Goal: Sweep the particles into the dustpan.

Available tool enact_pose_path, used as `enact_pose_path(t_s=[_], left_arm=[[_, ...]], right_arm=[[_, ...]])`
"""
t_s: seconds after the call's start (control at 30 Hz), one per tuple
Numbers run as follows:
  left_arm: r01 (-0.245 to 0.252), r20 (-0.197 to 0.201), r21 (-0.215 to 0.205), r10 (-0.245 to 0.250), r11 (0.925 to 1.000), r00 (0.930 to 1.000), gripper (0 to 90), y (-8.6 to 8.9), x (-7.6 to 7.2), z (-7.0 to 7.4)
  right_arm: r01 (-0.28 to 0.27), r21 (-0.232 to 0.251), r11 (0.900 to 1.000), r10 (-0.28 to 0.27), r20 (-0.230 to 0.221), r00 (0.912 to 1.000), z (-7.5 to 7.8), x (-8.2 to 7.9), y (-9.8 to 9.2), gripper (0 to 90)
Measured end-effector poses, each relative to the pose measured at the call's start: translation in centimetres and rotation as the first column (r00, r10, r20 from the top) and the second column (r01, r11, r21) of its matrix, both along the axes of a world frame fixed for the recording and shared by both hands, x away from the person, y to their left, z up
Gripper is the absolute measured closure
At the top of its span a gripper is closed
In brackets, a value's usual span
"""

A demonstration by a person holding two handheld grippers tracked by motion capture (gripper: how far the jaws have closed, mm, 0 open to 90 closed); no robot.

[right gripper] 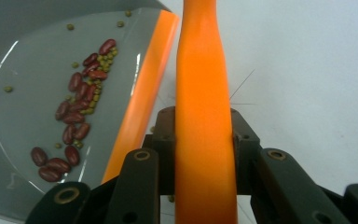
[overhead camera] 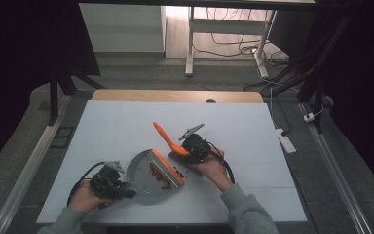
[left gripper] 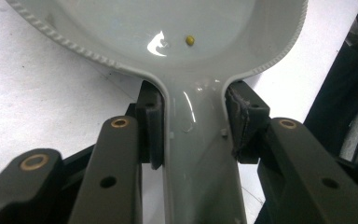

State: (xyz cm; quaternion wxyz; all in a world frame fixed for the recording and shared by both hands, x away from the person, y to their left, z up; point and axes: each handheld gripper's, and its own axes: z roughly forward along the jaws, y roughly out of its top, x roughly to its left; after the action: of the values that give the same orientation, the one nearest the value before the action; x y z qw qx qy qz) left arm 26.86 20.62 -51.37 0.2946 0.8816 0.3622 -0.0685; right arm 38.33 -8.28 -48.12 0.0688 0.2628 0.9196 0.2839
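A grey dustpan [overhead camera: 148, 171] with an orange front lip [overhead camera: 168, 167] lies on the white table. My left gripper [overhead camera: 111, 184] is shut on its grey handle [left gripper: 200, 154], pads pressed on both sides. Red kidney beans [right gripper: 77, 109] and small green beans [right gripper: 103, 59] lie inside the pan near the lip; one green bean [left gripper: 190, 40] sits deeper in. My right gripper [overhead camera: 195, 146] is shut on the orange handle [right gripper: 204, 116] of a small brush [overhead camera: 168, 139], just right of the lip. A few beans [overhead camera: 179, 171] lie on the table by the brush head.
The white table [overhead camera: 126, 126] has open room at the back and on both sides. Beyond its far wooden edge [overhead camera: 175, 95] are a desk frame and cables on the floor. A power strip [overhead camera: 286, 138] lies right of the table.
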Motion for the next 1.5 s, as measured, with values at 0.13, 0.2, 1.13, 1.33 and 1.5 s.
enact_pose_path(t_s=[0.13, 0.2, 1.13, 1.33, 1.5], left_arm=[[0.001, 0.000, 0.000, -0.001, 1.0000, 1.0000, 61.5, 0.0, 0.0, 0.0], [0.001, -0.001, -0.001, -0.001, 1.0000, 1.0000, 61.5, 0.0, 0.0, 0.0], [0.008, 0.002, 0.004, -0.008, 1.0000, 1.0000, 61.5, 0.1, -0.1, 0.2], [0.018, 0.000, 0.011, -0.018, 0.9998, 0.9998, 61.5, 0.1, -0.3, 0.4], [0.026, 0.001, 0.017, -0.026, 0.9995, 0.9997, 61.5, -0.1, -0.4, 0.4]], right_arm=[[-0.019, 0.005, 1.000, 0.019, -0.007, 0.9998, -0.1, -0.5, 0.7, 70.9], [-0.034, 0.008, 0.999, 0.034, -0.011, 0.9994, -0.1, -0.8, 1.2, 70.9], [-0.030, 0.143, 0.989, 0.026, 0.033, 0.9991, 1.8, -1.8, 1.3, 70.9], [0.019, 0.113, 0.993, -0.022, 0.026, 0.9994, 0.8, -1.1, -0.1, 70.9], [0.025, 0.108, 0.994, -0.026, 0.012, 0.9996, -0.1, -1.3, 0.0, 70.9]])
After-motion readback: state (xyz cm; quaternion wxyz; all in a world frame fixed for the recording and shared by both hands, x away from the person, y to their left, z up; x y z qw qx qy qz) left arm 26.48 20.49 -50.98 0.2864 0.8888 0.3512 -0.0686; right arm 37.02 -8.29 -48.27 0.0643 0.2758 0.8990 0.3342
